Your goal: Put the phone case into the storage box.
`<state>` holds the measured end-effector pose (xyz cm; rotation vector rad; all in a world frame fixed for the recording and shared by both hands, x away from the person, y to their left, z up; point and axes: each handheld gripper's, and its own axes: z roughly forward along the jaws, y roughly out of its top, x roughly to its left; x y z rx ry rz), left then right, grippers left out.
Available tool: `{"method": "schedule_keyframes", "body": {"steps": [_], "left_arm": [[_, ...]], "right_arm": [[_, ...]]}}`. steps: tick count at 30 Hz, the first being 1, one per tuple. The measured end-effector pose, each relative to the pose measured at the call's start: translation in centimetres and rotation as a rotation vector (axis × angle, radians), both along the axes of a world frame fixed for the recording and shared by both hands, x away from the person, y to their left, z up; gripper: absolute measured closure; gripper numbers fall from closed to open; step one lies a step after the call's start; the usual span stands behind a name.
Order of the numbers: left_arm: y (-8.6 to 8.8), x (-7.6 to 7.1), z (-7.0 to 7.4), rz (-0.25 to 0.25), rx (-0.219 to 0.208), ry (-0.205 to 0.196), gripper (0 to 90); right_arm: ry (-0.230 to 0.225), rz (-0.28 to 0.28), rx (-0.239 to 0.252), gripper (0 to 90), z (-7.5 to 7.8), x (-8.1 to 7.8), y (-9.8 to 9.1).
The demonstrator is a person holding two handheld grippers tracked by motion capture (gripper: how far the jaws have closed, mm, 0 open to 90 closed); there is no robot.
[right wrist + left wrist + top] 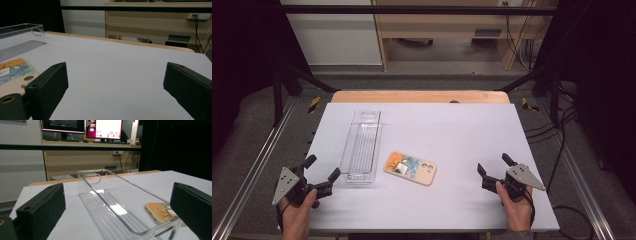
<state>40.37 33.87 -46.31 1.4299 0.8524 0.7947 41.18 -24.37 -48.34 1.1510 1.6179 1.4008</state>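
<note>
High view, left to right. Left tool (322, 174) in the lower left of the frame, held by a hand (298, 210) over the worktop's (462, 135) near edge; jaws spread wide, nothing between them. Clear tray (361, 145) left of centre, lying lengthwise up the frame, its near end just beside the left tool's tips. Phone case (410, 168) at centre, flat on the worktop, printed side up, just right of the tray's near end and apart from both tools. Right tool (493, 165) in the lower right, held by the other hand (515, 202); jaws likewise wide apart and empty, well apart from the case.

Left gripper view: tray (110, 202) runs up the middle between the two jaws; a corner of the case (160, 213) lies at lower right.

Right gripper view: tray (20, 37) at upper left, case (13, 73) at the left edge, bare worktop (117, 72) between the jaws.
</note>
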Motion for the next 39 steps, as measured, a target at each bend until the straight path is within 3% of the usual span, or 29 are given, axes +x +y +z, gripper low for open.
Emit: {"method": "schedule_keyframes", "body": {"steps": [12, 17, 18, 22, 24, 27, 34, 39], "left_arm": [[-0.1, 0.0, -0.2, -0.003, 0.01, 0.017, 0.4], [-0.1, 0.1, -0.1, -0.006, 0.01, 0.018, 0.6], [-0.1, 0.1, -0.1, -0.013, -0.012, 0.017, 0.6], [-0.2, 0.2, 0.0, -0.015, -0.014, 0.014, 0.7], [-0.3, 0.2, 0.1, -0.02, -0.016, 0.011, 0.7], [-0.4, 0.2, 0.1, -0.028, -0.012, 0.01, 0.7], [-0.3, 0.2, 0.2, -0.032, -0.011, 0.009, 0.7], [-0.4, 0.2, 0.2, -0.036, -0.011, 0.008, 0.7]], "right_arm": [[0.055, 0.011, 0.012, 4.9, -0.1, 0.4, 0.7], [0.083, -0.014, -0.03, 9.4, 0.3, 0.6, 1.7], [0.108, -0.004, -0.039, 9.0, 0.4, 0.9, 2.1], [0.14, 0.006, -0.051, 9.0, 0.6, 1.5, 2.8], [0.165, 0.026, -0.09, 8.8, 0.9, 2.3, 3.6], [0.192, 0.031, -0.084, 9.3, 1.4, 3.2, 4.0], [0.223, 0.022, -0.113, 9.7, 3.1, 5.1, 4.4], [0.246, 0.035, -0.16, 9.2, 3.9, 5.9, 5.3]]}}
